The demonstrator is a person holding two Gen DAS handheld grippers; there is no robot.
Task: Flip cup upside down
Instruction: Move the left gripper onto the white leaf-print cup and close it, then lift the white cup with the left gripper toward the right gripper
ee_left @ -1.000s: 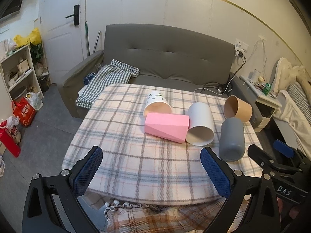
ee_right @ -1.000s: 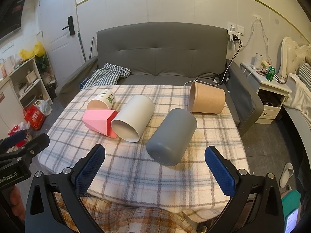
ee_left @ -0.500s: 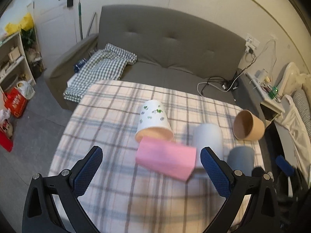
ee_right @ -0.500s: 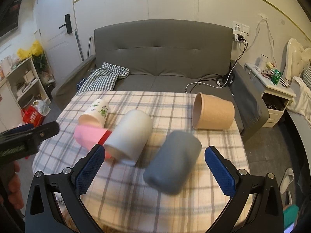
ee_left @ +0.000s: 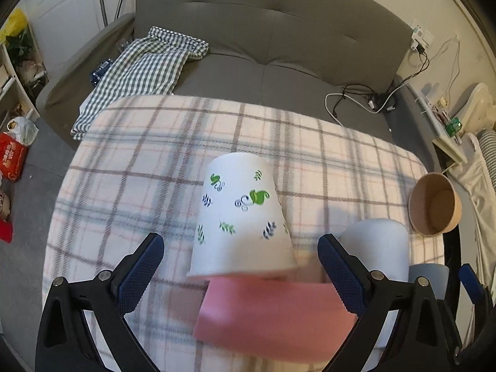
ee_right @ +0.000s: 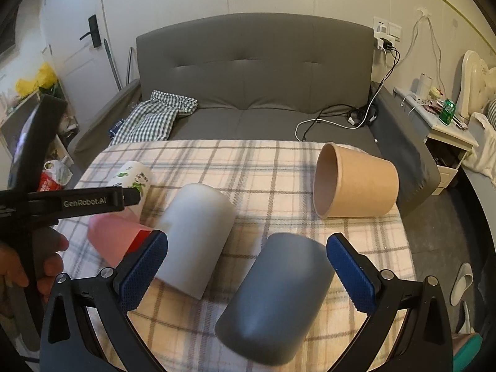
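No cup is yet being gripped: five cups are lying sideways on the surface (ee_left: 130,167), left gripper (ee_left: 240,274) jaws apart bracketing the leaf-printed cup (ee_left: 241,214), right gripper (ee_right: 248,268) jaws apart over the grey cup (ee_right: 276,303) beside it.

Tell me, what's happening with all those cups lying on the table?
A person holds a two-finger gripper in each hand over five tipped-over cups on a checked tablecloth. The left gripper is open, lined up on the white leaf-print cup, with the pink cup just below it. The right gripper is open around the dark grey cup, not squeezing it. The white cup and brown paper cup lie untouched. Nothing is flipped yet.
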